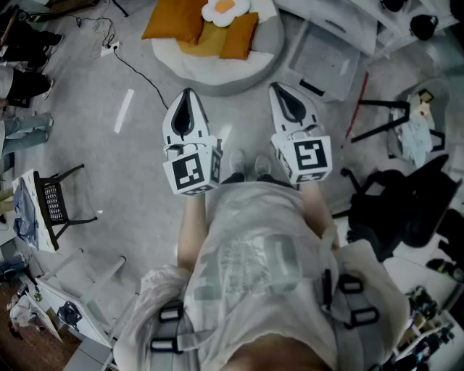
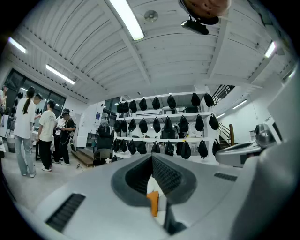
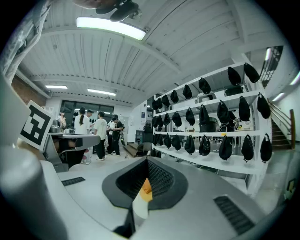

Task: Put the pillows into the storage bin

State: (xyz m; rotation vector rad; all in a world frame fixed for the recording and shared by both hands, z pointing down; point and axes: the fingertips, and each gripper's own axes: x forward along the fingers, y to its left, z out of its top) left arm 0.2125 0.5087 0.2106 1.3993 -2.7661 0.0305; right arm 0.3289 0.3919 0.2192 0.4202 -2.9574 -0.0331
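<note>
Head view: grey-white left gripper [image 1: 188, 98] and right gripper [image 1: 281, 94], jaws together and empty, face the orange square fabric pillows [image 1: 172, 20] at 12 o'clock; arriving still closed would likely only shove them.

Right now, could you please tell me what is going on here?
A person stands holding a tool in each hand. The left tool and the right tool are both shut and empty, and touch nothing. On the floor just ahead sits a round white bin. Orange pillows and an egg-shaped pillow appear to lie in it already, so at this moment nothing is being handled.
</note>
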